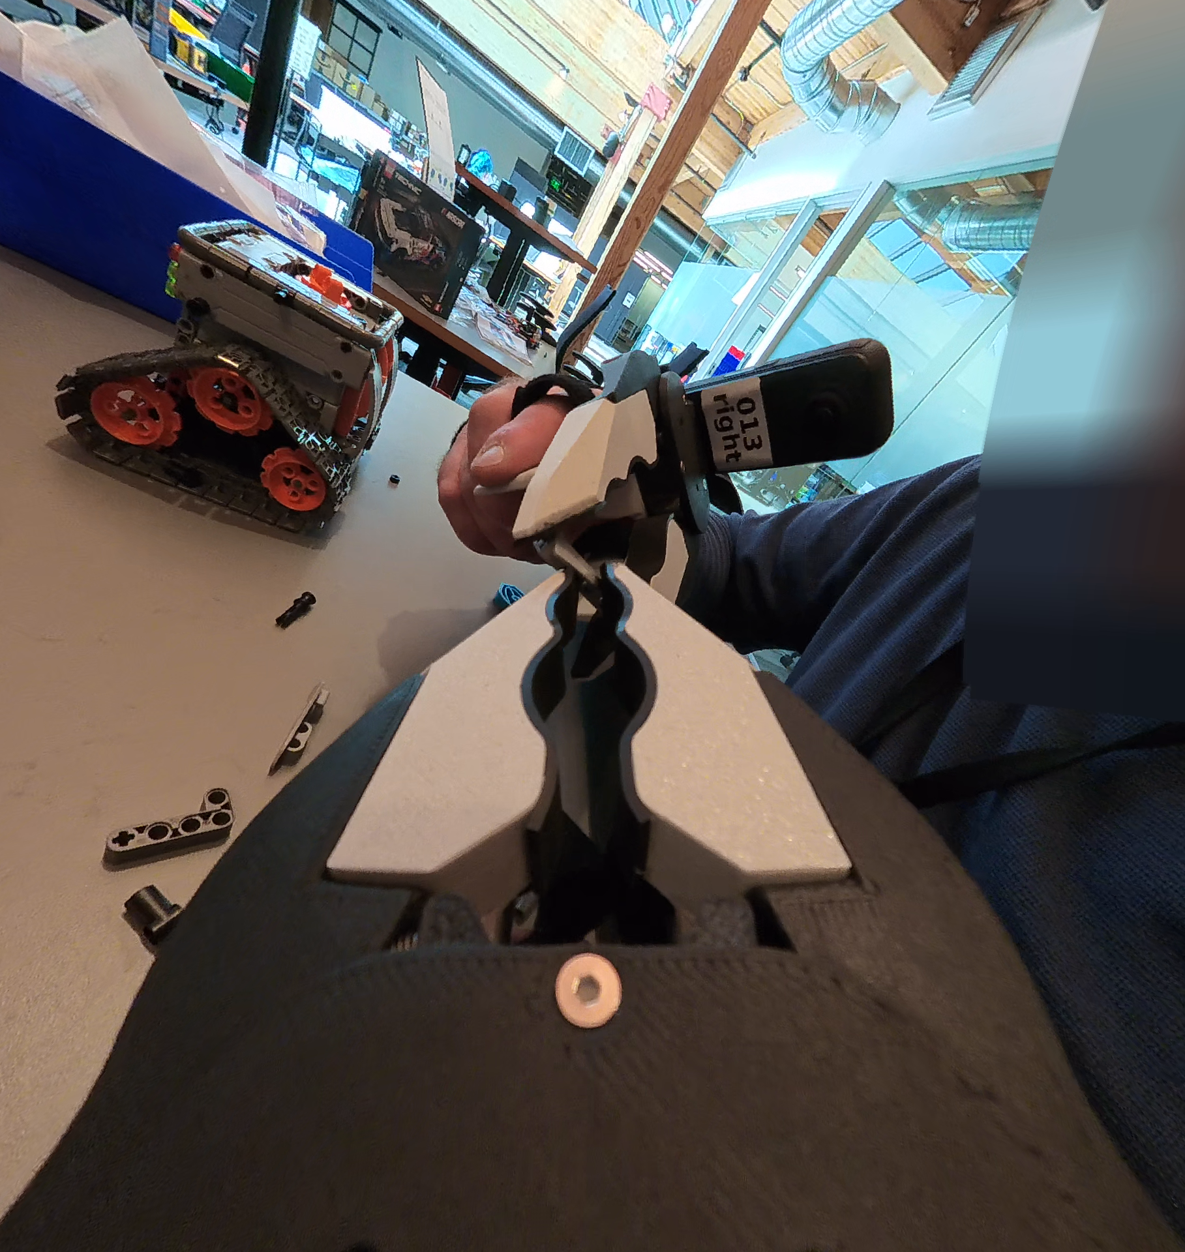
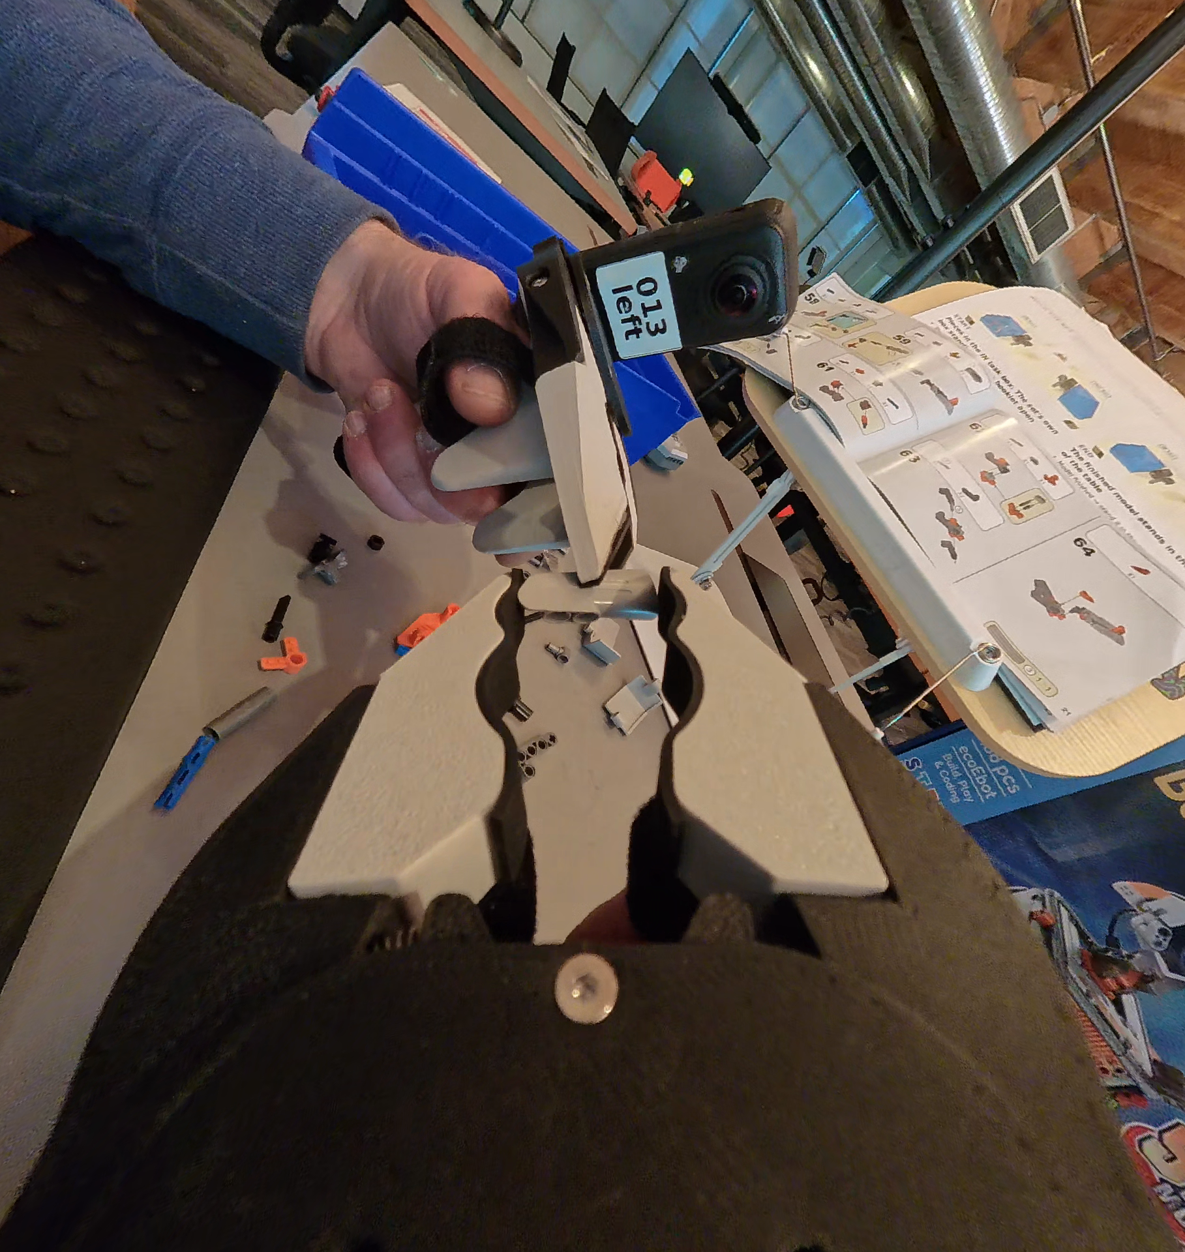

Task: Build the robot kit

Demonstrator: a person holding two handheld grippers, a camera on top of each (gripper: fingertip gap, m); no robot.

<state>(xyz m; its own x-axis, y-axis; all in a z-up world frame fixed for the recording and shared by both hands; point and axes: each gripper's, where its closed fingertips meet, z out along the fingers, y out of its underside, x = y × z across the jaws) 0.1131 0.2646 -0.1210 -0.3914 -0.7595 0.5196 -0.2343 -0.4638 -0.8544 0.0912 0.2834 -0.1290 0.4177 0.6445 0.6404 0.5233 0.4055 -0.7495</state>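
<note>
Now both grippers meet tip to tip above the counter (image 1: 135, 643), sharing one small grey piece (image 2: 627, 599). Your right gripper (image 2: 589, 582) has its jaws parted around the piece's smooth, flat length. Your left gripper (image 1: 586, 576) has its jaws nearly together, pinching the piece's thin edge from twelve o'clock. Hold both wrists steady, since hard plastic twists easily. A tracked model (image 1: 237, 379) with orange wheels sits at ten o'clock, and a holed grey beam (image 1: 169, 825) lies at eight.
</note>
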